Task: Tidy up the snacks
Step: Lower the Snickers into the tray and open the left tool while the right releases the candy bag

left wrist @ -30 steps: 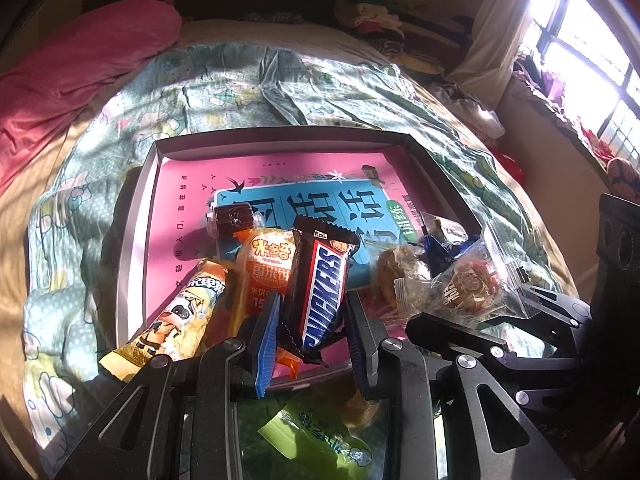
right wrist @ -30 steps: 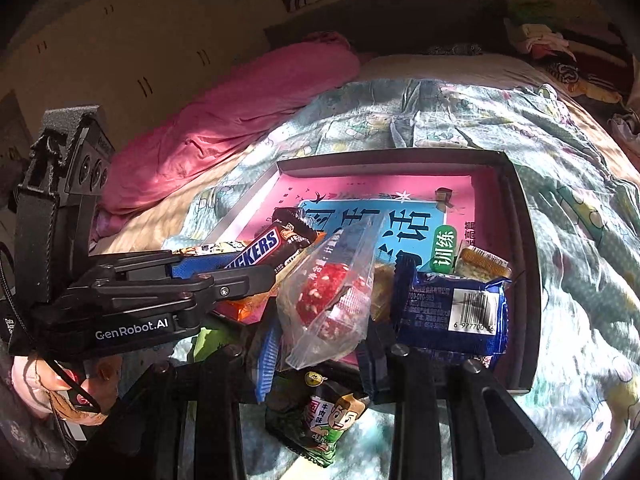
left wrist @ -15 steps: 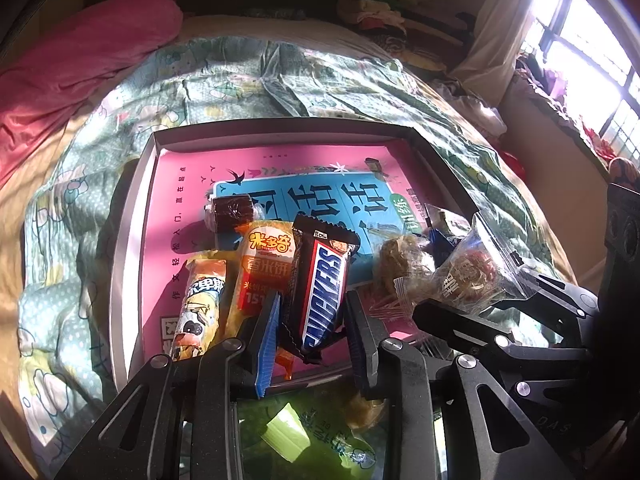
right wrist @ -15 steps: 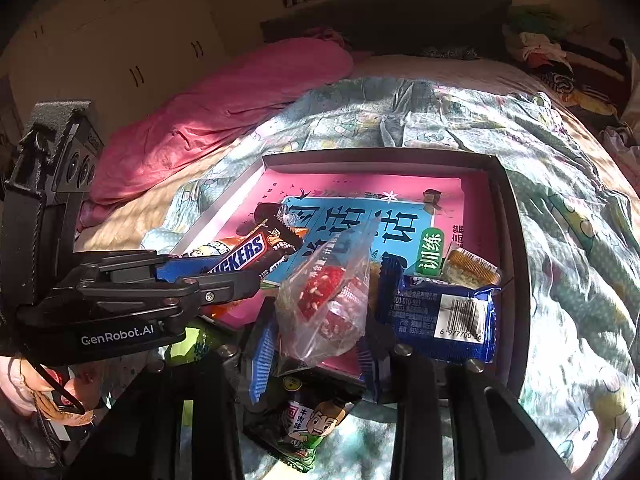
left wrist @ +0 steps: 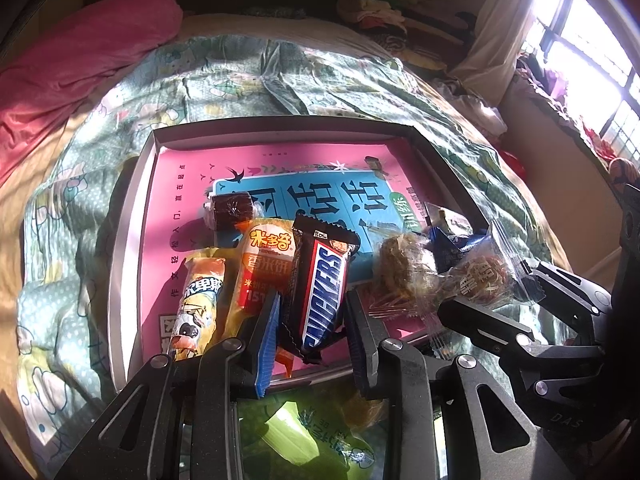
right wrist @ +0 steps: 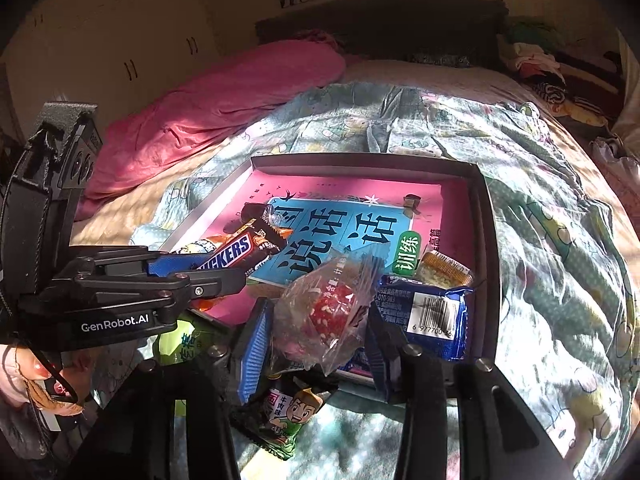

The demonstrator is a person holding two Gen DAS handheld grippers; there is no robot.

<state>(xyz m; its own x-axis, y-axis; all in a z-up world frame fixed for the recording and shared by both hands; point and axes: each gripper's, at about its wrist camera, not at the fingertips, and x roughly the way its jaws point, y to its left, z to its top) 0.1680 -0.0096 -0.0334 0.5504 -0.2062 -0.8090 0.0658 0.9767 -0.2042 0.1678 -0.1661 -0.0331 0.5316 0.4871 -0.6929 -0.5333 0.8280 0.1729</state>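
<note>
1. Brown-wrapped Snickers bar sits between the blue-padded jaws of the left hand-held gripper, left wrist view. Jaws are narrowed to bar width; the lower end of the bar is pinched, the rest sticks forward over the tray.
2. Grey shallow rectangular tray lies on the green patterned quilt of the bed, lined with a pink-and-blue book cover. My read: the tray is the collection point.
3. Already lined up at the left of the tray: yellow cartoon snack pack, orange rice-cracker pack, small dark wrapped candy. The bar is held parallel to them, likely to go down as the next in the row.
4. Right wrist view: right hand-held gripper is closed partway on a clear plastic bag with a red sesame sweet, held up over the tray's near edge.
5. Blue biscuit pack with barcode and a small golden wrapped cracker lie on the right side of the tray, just beside the bag.
6. Black beef-flavour cartoon sachet is outside the tray on the quilt, below the gripper; not sorted yet.
7. Left hand-held gripper shows here side-on, bar clamped.
</note>
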